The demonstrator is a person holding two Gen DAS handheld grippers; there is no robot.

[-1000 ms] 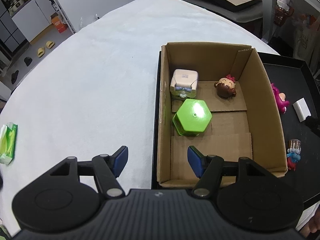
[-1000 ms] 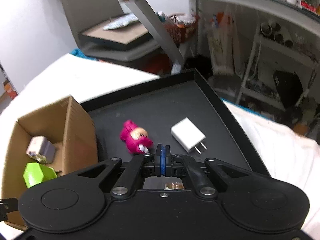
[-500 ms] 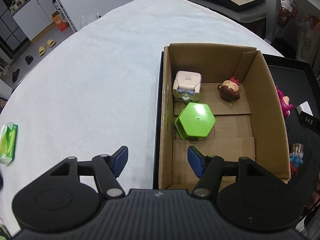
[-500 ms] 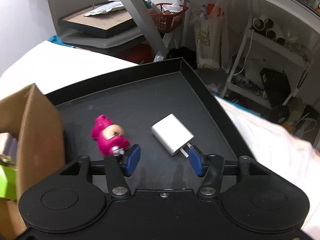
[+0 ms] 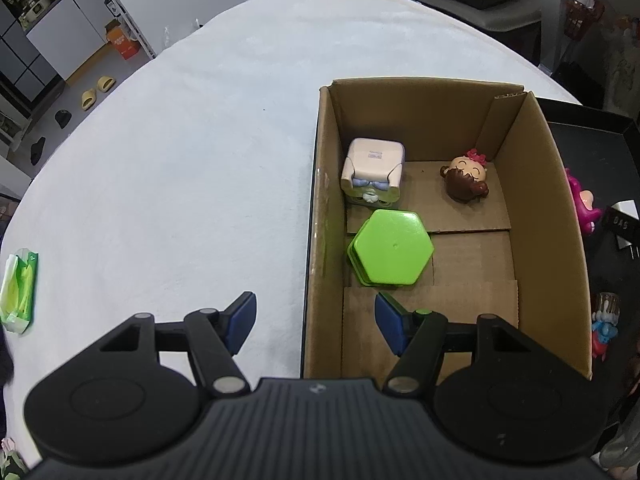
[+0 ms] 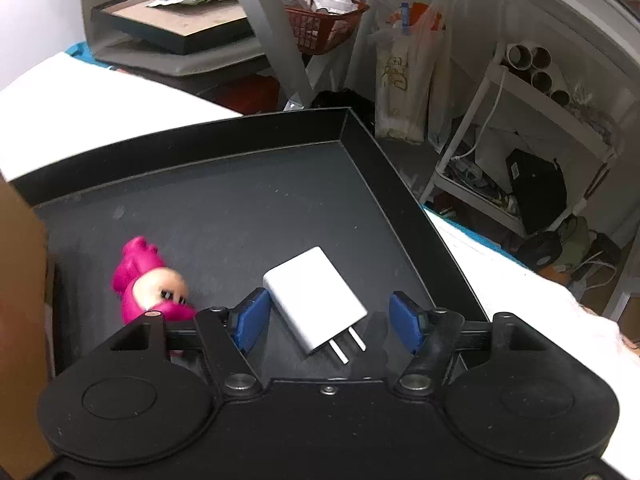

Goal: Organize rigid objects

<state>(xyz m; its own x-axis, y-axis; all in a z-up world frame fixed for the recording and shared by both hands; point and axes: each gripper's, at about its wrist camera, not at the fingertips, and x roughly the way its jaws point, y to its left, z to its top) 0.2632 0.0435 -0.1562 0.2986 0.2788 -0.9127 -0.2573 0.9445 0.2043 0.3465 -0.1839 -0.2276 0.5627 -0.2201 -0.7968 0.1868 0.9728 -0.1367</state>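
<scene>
Three items already sit inside the cardboard box (image 5: 532, 200) at the right of the left wrist view: a pale cube toy (image 5: 374, 176), a brown-haired doll head (image 5: 466, 178) and a green hexagonal container (image 5: 392, 254). Still outside, on the black tray (image 6: 248, 208), lie a pink figure (image 6: 148, 280) at lower left of the right wrist view and a white charger (image 6: 316, 298) at lower centre; a small blue-and-red figure (image 5: 604, 326) waits at the right edge of the left view. The right gripper (image 6: 328, 318) has just been opening its jaws, which now stand apart either side of the charger without pressing it. The left gripper (image 5: 316, 320) hangs with jaws apart and nothing between them, straddling the box's near left wall. Roughly half the sorting appears done.
</scene>
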